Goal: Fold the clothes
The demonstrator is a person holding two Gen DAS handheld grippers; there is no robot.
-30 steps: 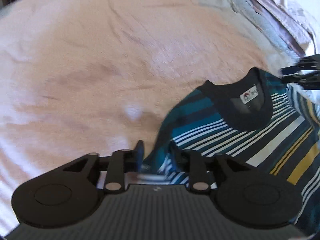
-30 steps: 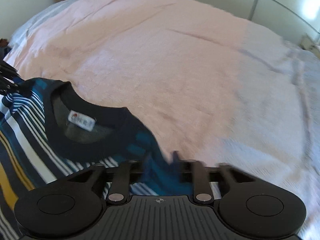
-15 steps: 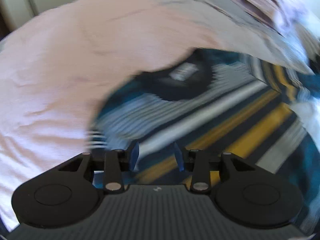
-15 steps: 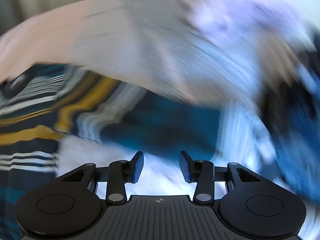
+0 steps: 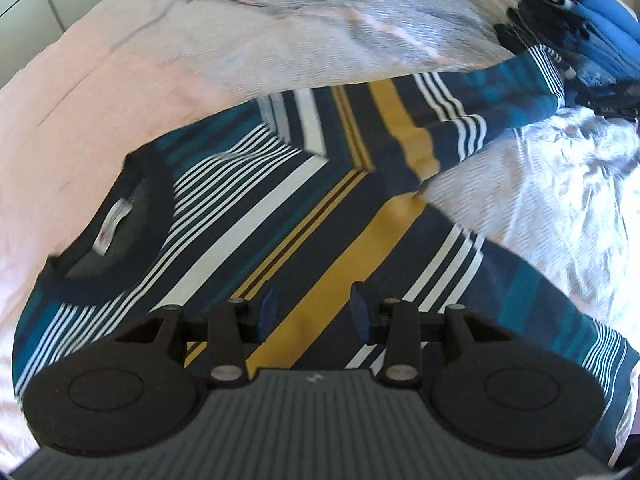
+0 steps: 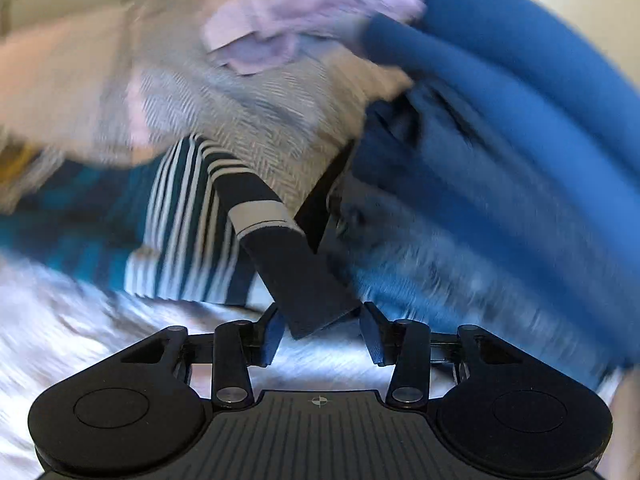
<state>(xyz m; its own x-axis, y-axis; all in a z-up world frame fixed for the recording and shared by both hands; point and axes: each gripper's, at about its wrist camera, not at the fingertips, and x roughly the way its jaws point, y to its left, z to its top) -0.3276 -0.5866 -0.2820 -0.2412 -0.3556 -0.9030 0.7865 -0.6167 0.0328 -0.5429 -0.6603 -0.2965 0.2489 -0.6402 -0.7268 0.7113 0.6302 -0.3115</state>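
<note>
Left wrist view: the left gripper point(image 5: 312, 312) is held low over the striped sweater point(image 5: 248, 216), its jaws spread apart with nothing between them and a mustard band of the garment directly beneath. The sweater is spread flat on the pink bed cover point(image 5: 80, 92), its dark collar point(image 5: 116, 216) ahead and to the left of the gripper, one sleeve point(image 5: 472, 120) stretched ahead and to the right. A second ago this gripper was clamped on the sweater's shoulder edge; that hold has been released and the gripper has been swung over the chest. A stack of blue and black clothes point(image 5: 568, 8) is seen at the far right, beyond the sleeve end.

Right wrist view: the right gripper point(image 6: 322, 336) is pointed at the sleeve's dark cuff point(image 6: 304, 280), which lies in the gap between the parted jaws without being pinched. Half a second earlier the gap was empty. The view is heavily blurred. The sleeve runs ahead and leftward, and blue folded fabric point(image 6: 500, 128) crowds close on the right, with a pale lilac cloth point(image 6: 272, 32) farther ahead.
</note>
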